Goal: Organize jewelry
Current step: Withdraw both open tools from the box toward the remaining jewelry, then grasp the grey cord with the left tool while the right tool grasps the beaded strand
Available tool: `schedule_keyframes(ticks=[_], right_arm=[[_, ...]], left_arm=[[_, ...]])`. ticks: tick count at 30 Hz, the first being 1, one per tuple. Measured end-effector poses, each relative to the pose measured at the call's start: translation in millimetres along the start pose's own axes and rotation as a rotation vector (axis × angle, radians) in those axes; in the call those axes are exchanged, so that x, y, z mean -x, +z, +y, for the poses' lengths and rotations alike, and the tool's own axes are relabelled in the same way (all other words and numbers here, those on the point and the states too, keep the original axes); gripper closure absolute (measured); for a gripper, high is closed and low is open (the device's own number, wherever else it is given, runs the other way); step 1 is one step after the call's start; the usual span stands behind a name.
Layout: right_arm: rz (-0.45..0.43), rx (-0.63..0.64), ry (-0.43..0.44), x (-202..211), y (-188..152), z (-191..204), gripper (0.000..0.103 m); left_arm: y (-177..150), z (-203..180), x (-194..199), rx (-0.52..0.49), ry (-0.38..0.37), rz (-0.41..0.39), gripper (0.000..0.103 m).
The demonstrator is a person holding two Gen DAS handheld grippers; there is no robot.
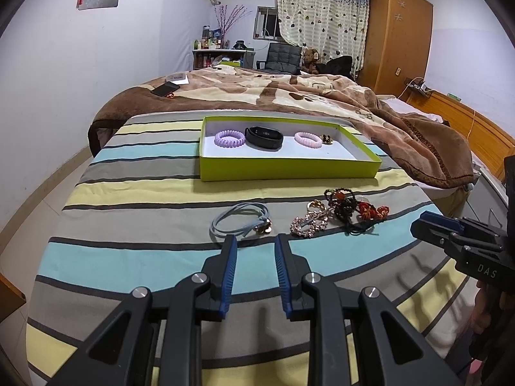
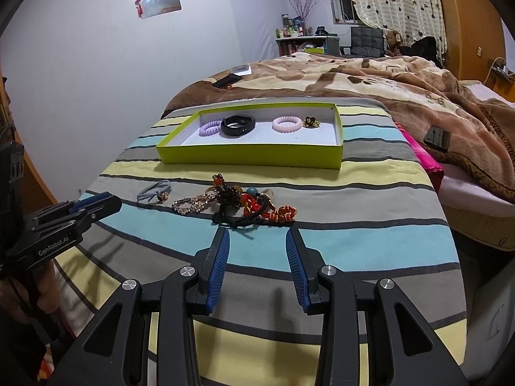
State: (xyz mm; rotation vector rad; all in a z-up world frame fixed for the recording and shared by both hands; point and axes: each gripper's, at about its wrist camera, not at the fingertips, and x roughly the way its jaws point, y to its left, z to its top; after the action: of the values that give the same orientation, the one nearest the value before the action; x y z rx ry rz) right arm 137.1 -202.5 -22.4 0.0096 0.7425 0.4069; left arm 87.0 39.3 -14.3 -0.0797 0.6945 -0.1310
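Striped bedspread (image 1: pixel 128 251): blue cord bracelet (image 1: pixel 239 222) just ahead left hand-held gripper (image 1: pixel 256 241).

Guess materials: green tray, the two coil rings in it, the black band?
Tray: looks like cardboard, matte lime outside, white inside; thin straight folded walls.
Coil rings: likely soft plastic, slightly glossy; spiral ridges like phone-cord hair ties, one lilac, one pink.
Black band: probably silicone strap, matte, with a shinier dark face; looks like a fitness tracker.

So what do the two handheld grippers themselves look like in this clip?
Both are matte black linkage frames with silver pivot bolts and ribbed blue finger pads. The left gripper reads "GenRobot.AI" on its side, the right gripper "DAS". No sleeves are visible.
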Motion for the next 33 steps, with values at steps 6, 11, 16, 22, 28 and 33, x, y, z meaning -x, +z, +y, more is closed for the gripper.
schedule_keyframes(ticks=[6, 11, 16, 22, 28, 33], right_arm=[[0.011, 0.012, -0.007, -11, 8, 3, 0.065], [0.032, 0.019, -0.022, -22, 16, -3, 0.065], [0.056, 0.005, -0.027, -30, 22, -13, 0.065], [0.042, 0.045, 0.002, -32, 31, 0, 0.065], [0.043, 0.101, 0.043, -46, 43, 20, 0.065], [0.079, 0.121, 0.064, -65, 47, 29, 0.066]], left_arm=[[8, 7, -10, 0.003, 0.027, 0.010, 0.072], [19, 16, -24, 0.010, 0.048, 0.039, 0.072], [26, 23, -42, 0.025, 0.058, 0.087, 0.071], [28, 24, -55, 0.031, 0.061, 0.118, 0.071], [31, 24, -64, 0.036, 0.047, 0.145, 0.071], [32, 25, -74, 0.043, 0.037, 0.183, 0.072]])
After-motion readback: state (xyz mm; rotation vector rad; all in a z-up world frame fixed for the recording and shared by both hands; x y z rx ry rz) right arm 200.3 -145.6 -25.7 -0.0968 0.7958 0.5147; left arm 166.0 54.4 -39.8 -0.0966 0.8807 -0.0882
